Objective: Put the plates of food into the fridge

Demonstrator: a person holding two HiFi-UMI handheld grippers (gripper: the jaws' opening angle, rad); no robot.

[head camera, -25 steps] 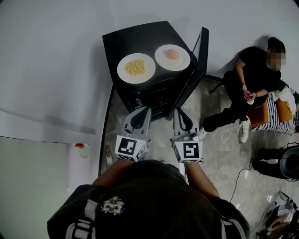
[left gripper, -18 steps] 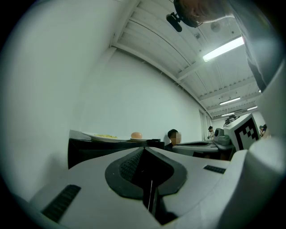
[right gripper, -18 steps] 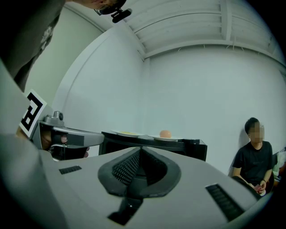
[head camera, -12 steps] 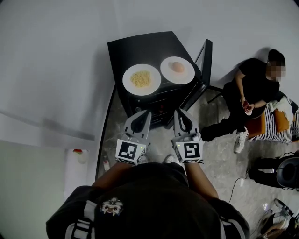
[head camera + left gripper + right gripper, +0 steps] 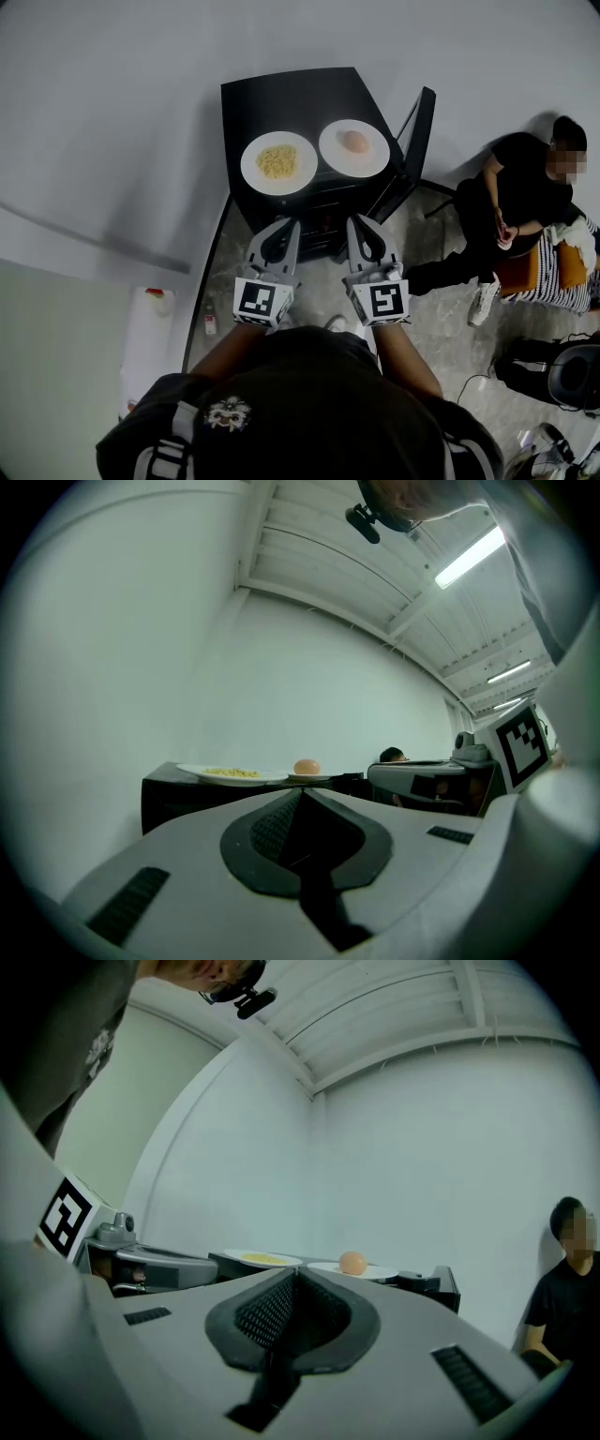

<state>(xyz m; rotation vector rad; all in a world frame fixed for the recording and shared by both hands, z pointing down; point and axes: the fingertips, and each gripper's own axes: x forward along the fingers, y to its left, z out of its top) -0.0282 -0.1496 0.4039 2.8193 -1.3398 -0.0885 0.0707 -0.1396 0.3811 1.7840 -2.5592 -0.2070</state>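
Two round white plates of food (image 5: 278, 162) top a small black fridge (image 5: 281, 98), door (image 5: 419, 131) open; left claw (image 5: 286, 225), right claw (image 5: 359, 223) closed, empty; seated person (image 5: 525, 187) nearby.

Fridge (image 5: 281, 98) shelves too dark to read, yellow food (image 5: 277, 161) too small to identify

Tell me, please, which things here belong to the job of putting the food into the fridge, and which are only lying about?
For the job:
black fridge, door open
plate of yellow food
plate with a round orange item
left gripper and right gripper, both shut and empty

Lying about:
seated person
white container with a red top
striped cloth
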